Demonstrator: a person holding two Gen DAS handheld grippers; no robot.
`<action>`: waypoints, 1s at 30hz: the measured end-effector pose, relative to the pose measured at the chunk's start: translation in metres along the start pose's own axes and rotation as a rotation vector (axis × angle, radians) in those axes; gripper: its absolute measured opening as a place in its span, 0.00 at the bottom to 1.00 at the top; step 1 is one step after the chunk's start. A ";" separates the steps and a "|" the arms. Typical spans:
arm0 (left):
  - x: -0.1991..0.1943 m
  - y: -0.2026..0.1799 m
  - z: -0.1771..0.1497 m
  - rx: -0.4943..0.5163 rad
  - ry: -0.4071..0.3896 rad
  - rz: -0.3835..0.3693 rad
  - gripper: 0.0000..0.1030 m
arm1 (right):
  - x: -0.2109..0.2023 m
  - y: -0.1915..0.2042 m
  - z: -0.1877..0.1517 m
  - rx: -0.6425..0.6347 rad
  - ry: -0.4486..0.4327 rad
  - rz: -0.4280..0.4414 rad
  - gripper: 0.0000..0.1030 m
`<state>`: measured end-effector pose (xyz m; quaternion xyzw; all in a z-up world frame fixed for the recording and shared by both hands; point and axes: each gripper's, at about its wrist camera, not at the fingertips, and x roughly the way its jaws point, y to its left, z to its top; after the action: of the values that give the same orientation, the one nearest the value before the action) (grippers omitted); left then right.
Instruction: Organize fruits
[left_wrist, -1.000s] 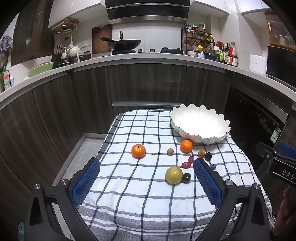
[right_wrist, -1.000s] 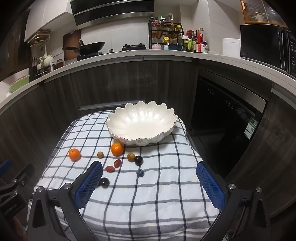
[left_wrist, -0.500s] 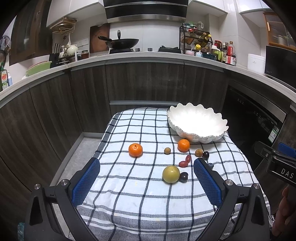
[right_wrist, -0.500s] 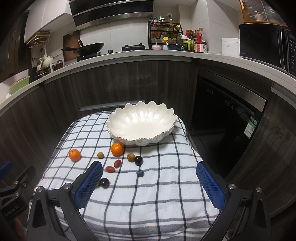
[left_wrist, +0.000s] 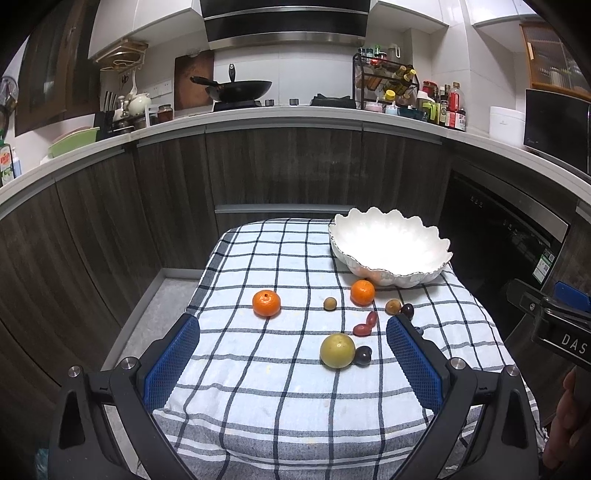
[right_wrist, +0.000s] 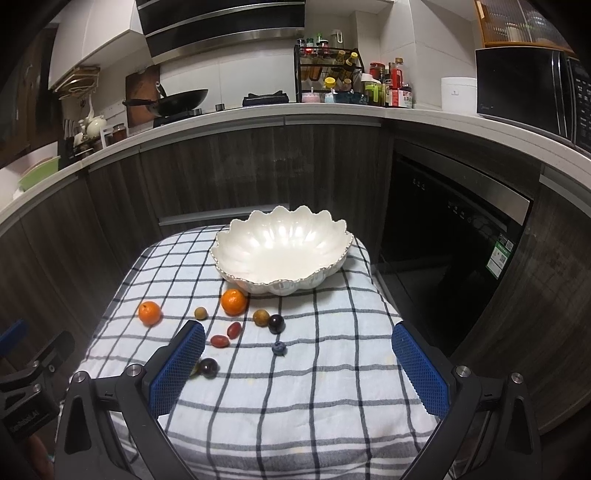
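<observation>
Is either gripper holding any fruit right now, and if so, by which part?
Nothing is held. The left gripper and right gripper are both open above the checked cloth; the fruits lie on it.

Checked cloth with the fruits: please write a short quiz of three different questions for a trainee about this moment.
1. True or false: the white bowl already holds an orange.
2. Multiple choice: what lies right beside the yellow-green fruit on the checked cloth? A) a dark grape B) the blueberry C) the left orange
3. Fill in: both the left gripper and the right gripper are ____ and hold nothing.

Key: 1 false, the bowl is empty; the nearest orange lies on the cloth in front of it. 2 A. 3 open.
</observation>
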<state>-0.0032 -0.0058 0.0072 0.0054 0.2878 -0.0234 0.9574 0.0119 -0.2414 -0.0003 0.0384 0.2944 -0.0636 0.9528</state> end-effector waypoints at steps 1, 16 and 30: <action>0.000 0.000 0.000 -0.001 0.000 0.000 1.00 | 0.000 0.000 0.000 0.000 0.000 0.000 1.00; 0.000 -0.001 0.001 0.002 -0.004 -0.001 1.00 | -0.001 0.001 -0.001 0.003 -0.007 -0.001 1.00; 0.000 -0.002 0.001 0.002 -0.006 0.000 1.00 | -0.001 0.001 -0.001 0.004 -0.008 -0.001 1.00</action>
<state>-0.0025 -0.0080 0.0076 0.0062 0.2850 -0.0238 0.9582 0.0109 -0.2406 -0.0005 0.0399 0.2904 -0.0648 0.9539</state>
